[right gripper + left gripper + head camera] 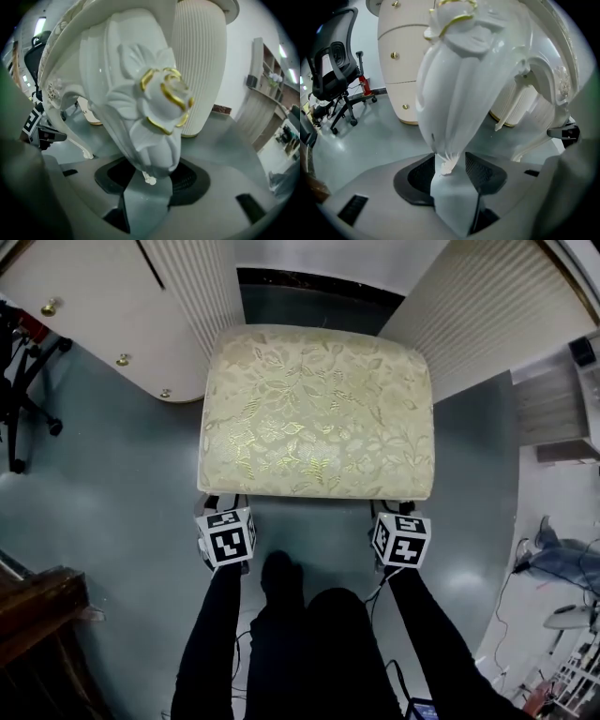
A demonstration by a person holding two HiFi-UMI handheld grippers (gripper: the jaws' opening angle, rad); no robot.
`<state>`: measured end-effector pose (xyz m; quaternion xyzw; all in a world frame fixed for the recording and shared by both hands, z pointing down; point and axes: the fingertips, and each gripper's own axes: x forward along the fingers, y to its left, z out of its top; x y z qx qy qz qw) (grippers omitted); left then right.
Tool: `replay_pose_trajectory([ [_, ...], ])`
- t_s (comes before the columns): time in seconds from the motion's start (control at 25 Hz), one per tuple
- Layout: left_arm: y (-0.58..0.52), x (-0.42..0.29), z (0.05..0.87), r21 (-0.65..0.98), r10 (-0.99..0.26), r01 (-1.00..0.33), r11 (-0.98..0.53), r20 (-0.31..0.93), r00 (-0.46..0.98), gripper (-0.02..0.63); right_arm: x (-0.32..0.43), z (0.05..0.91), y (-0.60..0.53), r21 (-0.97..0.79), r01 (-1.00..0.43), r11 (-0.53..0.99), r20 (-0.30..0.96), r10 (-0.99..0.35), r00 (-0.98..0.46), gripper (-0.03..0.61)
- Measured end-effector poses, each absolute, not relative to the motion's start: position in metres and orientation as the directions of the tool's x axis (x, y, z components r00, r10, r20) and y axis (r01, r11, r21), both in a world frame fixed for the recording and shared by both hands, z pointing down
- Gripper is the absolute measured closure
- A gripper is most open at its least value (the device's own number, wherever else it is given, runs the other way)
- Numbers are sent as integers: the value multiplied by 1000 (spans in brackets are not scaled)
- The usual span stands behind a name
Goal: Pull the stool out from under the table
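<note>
Gripping with the left gripper (451,172) the stool's white carved wooden left front leg (459,89), low in the centre of that gripper's own view: jaws partly apart, black ribbed pads (485,171) pressed against both sides of the leg's narrow lower part. Holding likewise with the right gripper (152,180): jaws set rather wide, closed on the matching right front leg (140,70) just below its gold-trimmed carved rosette (166,101), a pad touching either flank. Showing in the head view as two marker cubes (225,535) at the near corners of the seat, lower centre, with black sleeves (211,643) running back to the bottom edge. Filling the centre of that view with the rectangular stool (319,413), cushioned in cream brocade with gold flowers. Standing on glossy grey-green floor (112,474) between two white fluted table supports (202,282), upper left and upper right, far edge close to the dark gap at top centre. Bordered at upper left by a cream cabinet with brass knobs (84,315).
</note>
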<state>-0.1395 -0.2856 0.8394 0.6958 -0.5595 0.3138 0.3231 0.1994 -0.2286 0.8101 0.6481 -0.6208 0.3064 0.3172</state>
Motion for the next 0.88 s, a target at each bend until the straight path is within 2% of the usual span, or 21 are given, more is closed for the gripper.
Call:
replay_pose_trajectory([
  [0.4, -259, -131, 803, 137, -445, -983, -125, 877, 179, 411, 200, 794, -199, -18, -988, -154, 899, -436, 51, 357],
  [0.6, -250, -126, 766, 159, -401, -979, -125, 895, 197, 413, 181, 766, -174, -48, -987, -153, 930, -368, 12, 362],
  [0.72, -248, -123, 740, 178, -382, -975, -129, 899, 215, 416, 171, 741, -171, -64, -988, -142, 935, -355, -9, 413],
  [0.8, -247, -121, 722, 189, -372, -975, -119, 902, 220, 425, 168, 719, -173, -46, -992, -117, 932, -362, 0, 497],
  [0.88, -246, -119, 703, 196, -365, -974, -115, 903, 225, 466, 165, 697, -176, -36, -995, -96, 929, -371, 2, 561],
])
